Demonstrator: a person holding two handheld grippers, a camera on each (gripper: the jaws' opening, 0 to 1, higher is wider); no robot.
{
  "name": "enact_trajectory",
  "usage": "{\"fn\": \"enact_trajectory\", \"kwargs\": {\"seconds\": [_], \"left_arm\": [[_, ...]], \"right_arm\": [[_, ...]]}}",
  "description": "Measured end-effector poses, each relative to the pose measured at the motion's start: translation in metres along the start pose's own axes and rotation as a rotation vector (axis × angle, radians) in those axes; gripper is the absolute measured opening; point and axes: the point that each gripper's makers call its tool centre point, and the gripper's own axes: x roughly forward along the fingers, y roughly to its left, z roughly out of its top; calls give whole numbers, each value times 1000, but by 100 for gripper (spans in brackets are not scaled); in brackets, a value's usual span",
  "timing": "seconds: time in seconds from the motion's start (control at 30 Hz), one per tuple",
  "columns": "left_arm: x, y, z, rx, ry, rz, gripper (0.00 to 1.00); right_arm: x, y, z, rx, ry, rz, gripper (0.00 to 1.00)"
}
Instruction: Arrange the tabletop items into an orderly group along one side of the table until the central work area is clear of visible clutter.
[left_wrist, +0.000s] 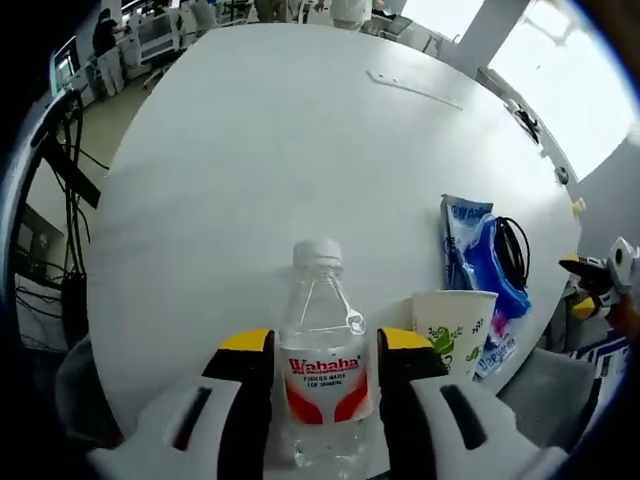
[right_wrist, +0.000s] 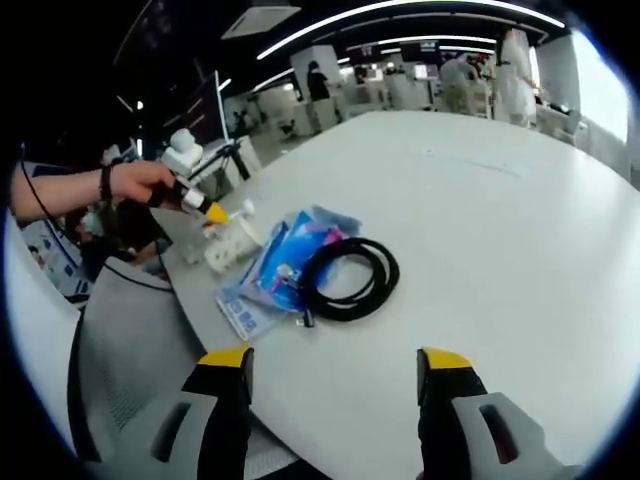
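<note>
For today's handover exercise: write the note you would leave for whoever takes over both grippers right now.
Left gripper: shut on the water bottle, upright near the table edge.
Right gripper: open, holding nothing.
Paper cup stands beside the bottle; blue packet and coiled black cable lie just past it, cable on the packet.
Done: items sit along one edge.
Left: release the bottle, tidy the group.

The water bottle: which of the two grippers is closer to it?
Left. The left gripper has the water bottle between its jaws. The right gripper hangs open by the coiled black cable, away from the bottle.
</note>
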Motion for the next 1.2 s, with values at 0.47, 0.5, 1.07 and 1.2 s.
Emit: {"fn": "enact_trajectory", "kwargs": {"seconds": [0.47, 0.5, 1.07, 1.2], "left_arm": [[10, -3, -14, -4, 40, 8, 44], [11, -4, -16, 0, 43, 7, 42], [7, -5, -13, -35, 11, 3, 39], [5, -5, -11, -44, -5, -1, 38]], "right_arm": [[-6, -4, -3, 6, -1, -13, 67], [-6, -4, -3, 7, -1, -14, 67], [-7, -3, -5, 13, -4, -18, 67], [-6, -2, -5, 16, -6, -16, 67]]}}
